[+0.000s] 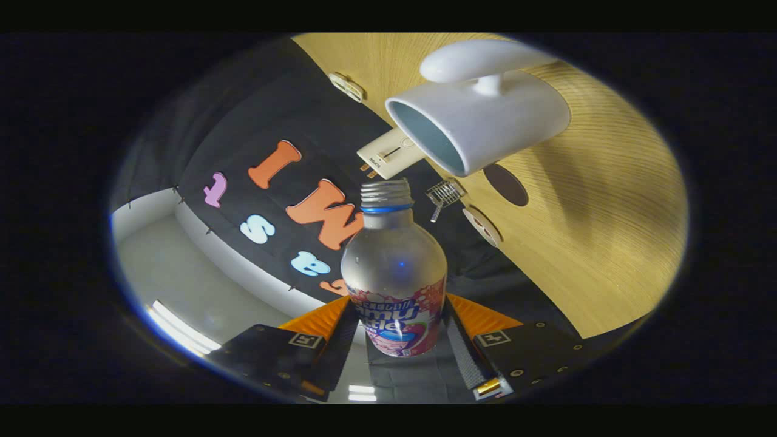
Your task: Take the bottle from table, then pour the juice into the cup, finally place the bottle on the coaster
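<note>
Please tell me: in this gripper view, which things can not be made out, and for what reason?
- Bottle: whether juice is left inside; the clear body reveals no level. Its base is hidden between the gripper fingers shut on it.
- Cup: its bottom, hidden behind the rim; any juice inside cannot be told.
- Dark round disc on the table: partly covered by the cup; possibly the coaster.
- Small items beyond the bottle's mouth: too small to name.
</note>
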Motion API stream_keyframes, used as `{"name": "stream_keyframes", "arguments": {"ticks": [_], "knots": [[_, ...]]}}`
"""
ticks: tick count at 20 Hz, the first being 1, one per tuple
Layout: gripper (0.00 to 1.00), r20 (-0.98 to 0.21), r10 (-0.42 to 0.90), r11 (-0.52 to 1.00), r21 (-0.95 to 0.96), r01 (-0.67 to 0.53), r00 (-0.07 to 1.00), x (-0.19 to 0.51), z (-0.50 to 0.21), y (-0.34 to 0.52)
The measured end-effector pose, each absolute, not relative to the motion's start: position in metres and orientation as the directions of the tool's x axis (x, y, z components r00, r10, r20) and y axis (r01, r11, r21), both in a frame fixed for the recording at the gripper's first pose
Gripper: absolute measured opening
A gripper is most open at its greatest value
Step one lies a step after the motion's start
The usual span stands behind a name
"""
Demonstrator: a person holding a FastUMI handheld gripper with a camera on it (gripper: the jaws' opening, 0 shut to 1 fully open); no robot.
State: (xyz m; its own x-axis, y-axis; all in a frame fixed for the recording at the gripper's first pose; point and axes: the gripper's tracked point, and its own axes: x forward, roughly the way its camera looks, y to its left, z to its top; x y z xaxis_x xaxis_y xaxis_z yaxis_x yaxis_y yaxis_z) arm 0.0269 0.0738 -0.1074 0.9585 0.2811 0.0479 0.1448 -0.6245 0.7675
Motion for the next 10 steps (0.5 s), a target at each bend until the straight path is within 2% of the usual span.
{"name": "stream_keyframes", "arguments": {"ticks": [10], "knots": [[0.76, 0.049, 0.286, -0.620, 0.771, 0.146, 0.957, 0.0255, -0.1087, 0.0770]]}}
